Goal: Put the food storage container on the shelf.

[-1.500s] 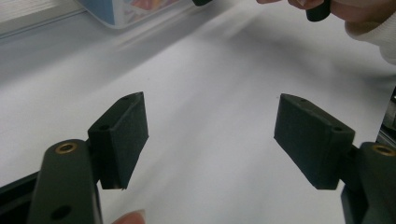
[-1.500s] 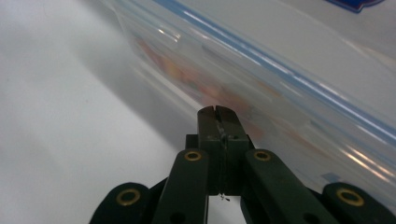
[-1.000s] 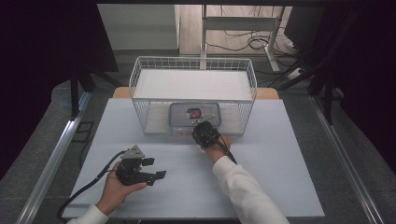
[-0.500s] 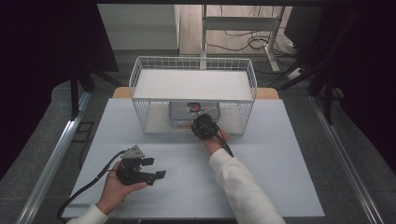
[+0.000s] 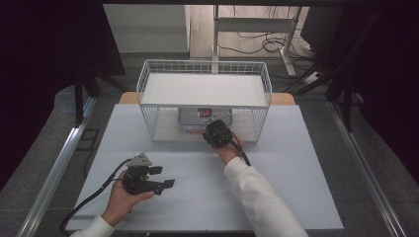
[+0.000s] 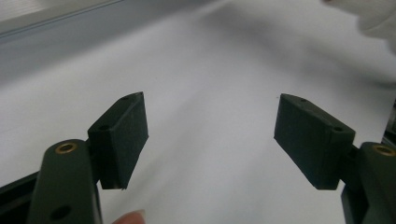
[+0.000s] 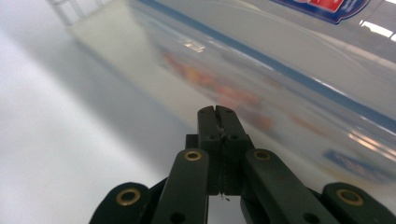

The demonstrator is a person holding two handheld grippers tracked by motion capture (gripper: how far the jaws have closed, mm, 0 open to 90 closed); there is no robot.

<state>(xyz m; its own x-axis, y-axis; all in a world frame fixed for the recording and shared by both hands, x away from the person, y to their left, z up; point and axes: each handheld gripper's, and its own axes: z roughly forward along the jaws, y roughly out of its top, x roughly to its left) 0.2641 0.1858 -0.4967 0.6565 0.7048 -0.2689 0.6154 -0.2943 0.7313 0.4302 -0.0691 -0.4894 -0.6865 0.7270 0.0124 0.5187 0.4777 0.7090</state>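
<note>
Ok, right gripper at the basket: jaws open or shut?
Shut. In its own view the right gripper has both pads pressed together with nothing visible between them, its tip close to the clear package on the wire basket's lower shelf.

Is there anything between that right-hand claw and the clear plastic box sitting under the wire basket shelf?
Nothing visible. The right claw sits at the open front of the white wire basket shelf, its jaws pressed together and aimed at the clear plastic box with a blue-edged lid, with bare white table between them.

A white table point(image 5: 296, 187) fills the middle of the high view, and a white wire basket point(image 5: 148, 84) stands on its upper part.
</note>
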